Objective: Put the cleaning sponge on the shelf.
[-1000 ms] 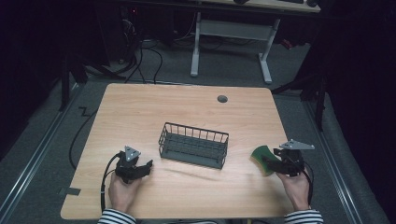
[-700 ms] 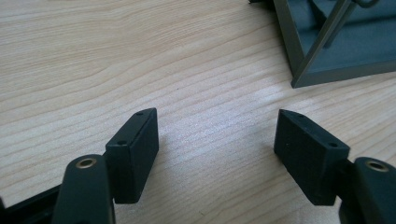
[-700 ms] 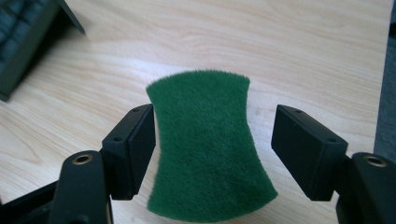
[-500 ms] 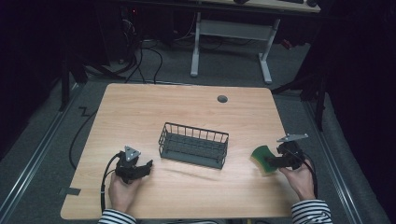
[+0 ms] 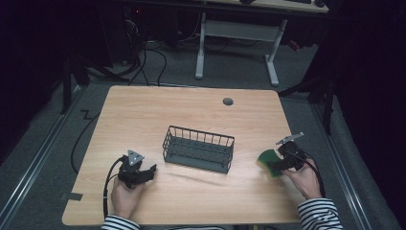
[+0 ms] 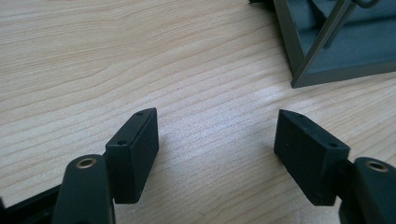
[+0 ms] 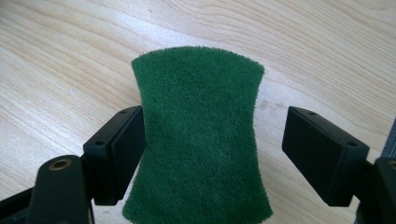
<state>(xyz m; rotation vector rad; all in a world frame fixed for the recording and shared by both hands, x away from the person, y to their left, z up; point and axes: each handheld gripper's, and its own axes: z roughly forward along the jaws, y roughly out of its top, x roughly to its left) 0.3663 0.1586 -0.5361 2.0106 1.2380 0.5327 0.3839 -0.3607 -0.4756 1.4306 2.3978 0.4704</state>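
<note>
Both tongs sit at the near edge of the table [image 5: 143, 110] in the high view. Left gripper [image 5: 146, 171] rests on the wood in the person's left hand [image 5: 125, 196], near the basket's left end and apart from it, its cable curling off toward the table's left edge. Right gripper [image 5: 273, 165] is held by the right hand [image 5: 304, 181] near the table's right edge, with the sponge [image 5: 267, 162] at its jaws. The sponge lies to the right of the basket [image 5: 198, 149], apart from it. The dark wire basket stands about mid-table, and a round hole [image 5: 228, 101] shows in the far part of the top. Striped sleeves show at the bottom edge.

Left gripper view: the left gripper [image 6: 217, 140] has its jaws spread wide over bare wood, with nothing between them. A corner of the basket [image 6: 327, 51] stands at the upper right, beyond the jaws and clear of them.

Right gripper view: the right gripper [image 7: 212, 154] has its jaws spread too. The green sponge [image 7: 201, 140] lies flat on the table between them, its left edge against the left jaw, while a gap of bare wood separates it from the right jaw. Its far end reaches past the jaw tips.
</note>
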